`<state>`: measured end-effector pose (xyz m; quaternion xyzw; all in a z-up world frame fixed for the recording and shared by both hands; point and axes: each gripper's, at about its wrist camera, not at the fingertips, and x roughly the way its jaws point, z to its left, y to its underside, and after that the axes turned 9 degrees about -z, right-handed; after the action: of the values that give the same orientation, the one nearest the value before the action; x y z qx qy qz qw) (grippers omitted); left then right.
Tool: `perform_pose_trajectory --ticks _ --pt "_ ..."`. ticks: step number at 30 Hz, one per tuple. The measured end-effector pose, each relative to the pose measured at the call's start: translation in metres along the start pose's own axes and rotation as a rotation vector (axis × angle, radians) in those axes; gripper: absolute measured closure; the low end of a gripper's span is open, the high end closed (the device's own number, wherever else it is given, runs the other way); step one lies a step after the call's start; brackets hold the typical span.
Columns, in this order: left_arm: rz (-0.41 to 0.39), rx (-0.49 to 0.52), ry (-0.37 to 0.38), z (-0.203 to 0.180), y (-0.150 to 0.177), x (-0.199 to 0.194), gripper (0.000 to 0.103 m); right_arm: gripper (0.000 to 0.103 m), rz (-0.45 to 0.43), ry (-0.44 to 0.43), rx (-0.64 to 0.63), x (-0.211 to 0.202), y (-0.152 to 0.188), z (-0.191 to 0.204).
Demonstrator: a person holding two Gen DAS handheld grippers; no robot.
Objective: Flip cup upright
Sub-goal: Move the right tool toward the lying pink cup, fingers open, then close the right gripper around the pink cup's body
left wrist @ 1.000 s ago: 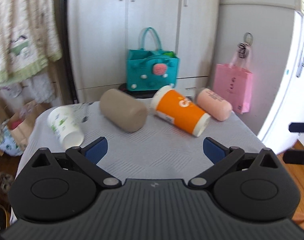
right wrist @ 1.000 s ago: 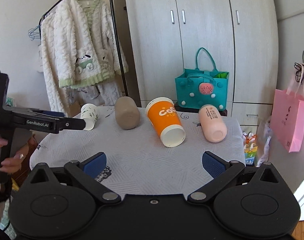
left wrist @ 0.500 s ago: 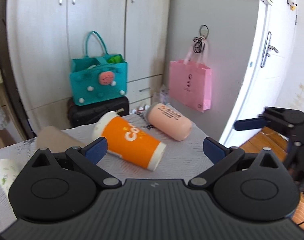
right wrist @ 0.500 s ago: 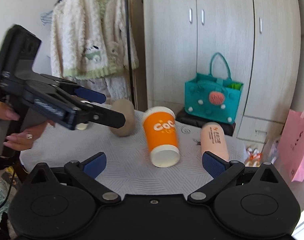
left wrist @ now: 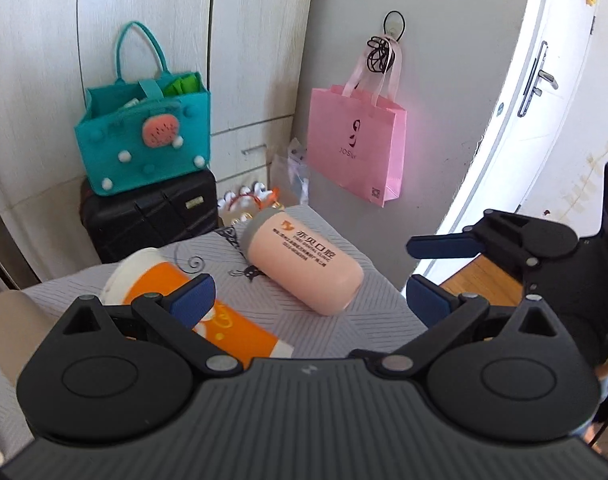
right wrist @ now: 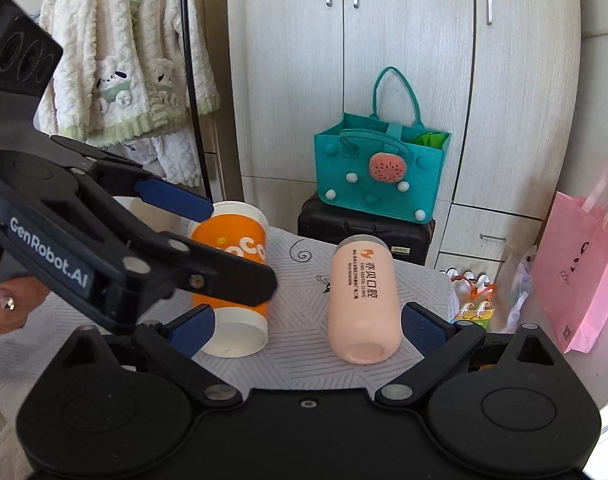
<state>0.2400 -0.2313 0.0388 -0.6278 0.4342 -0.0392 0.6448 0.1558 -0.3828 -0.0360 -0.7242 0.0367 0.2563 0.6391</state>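
A pink cup lies on its side on the grey-patterned table, its base toward the right wrist camera. An orange cup lies on its side to its left. My left gripper is open and empty, above the orange cup; it also shows in the right wrist view. My right gripper is open and empty, low in front of both cups, and shows in the left wrist view at the table's right edge.
A beige cup lies at the left edge. A teal felt bag sits on a black case behind the table. A pink bag hangs on the right wall. A white cardigan hangs at the left.
My left gripper has swung right and forward, from the white and beige cups to over the orange cup. My right gripper has moved closer to the orange and pink cups.
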Motion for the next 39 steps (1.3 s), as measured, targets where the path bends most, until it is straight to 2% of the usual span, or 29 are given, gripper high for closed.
perform_pose_trajectory --ticks 9,13,20,24,29,32,39 --pt "0.064 -0.059 -0.015 0.01 -0.004 0.034 0.003 0.014 0.047 0.018 -0.002 0.043 0.003 -0.023" --pt "0.075 -0.058 -0.02 0.012 -0.003 0.044 0.003 0.014 0.081 0.016 0.004 0.06 0.002 -0.031" --pt "0.063 -0.054 -0.028 0.02 -0.001 0.051 0.003 0.015 0.132 0.029 0.023 0.083 0.003 -0.04" --pt "0.068 -0.028 -0.044 0.021 0.0 0.052 0.003 0.019 0.175 0.038 0.029 0.095 0.007 -0.041" --pt "0.037 -0.054 -0.057 0.027 0.005 0.05 0.003 0.019 0.192 0.033 0.066 0.101 0.014 -0.05" --pt "0.03 -0.058 -0.05 0.029 0.006 0.05 0.003 0.037 0.187 0.011 0.1 0.102 0.016 -0.056" --pt "-0.001 -0.054 -0.042 0.03 0.01 0.042 0.003 0.036 0.177 0.026 0.124 0.097 0.013 -0.05"
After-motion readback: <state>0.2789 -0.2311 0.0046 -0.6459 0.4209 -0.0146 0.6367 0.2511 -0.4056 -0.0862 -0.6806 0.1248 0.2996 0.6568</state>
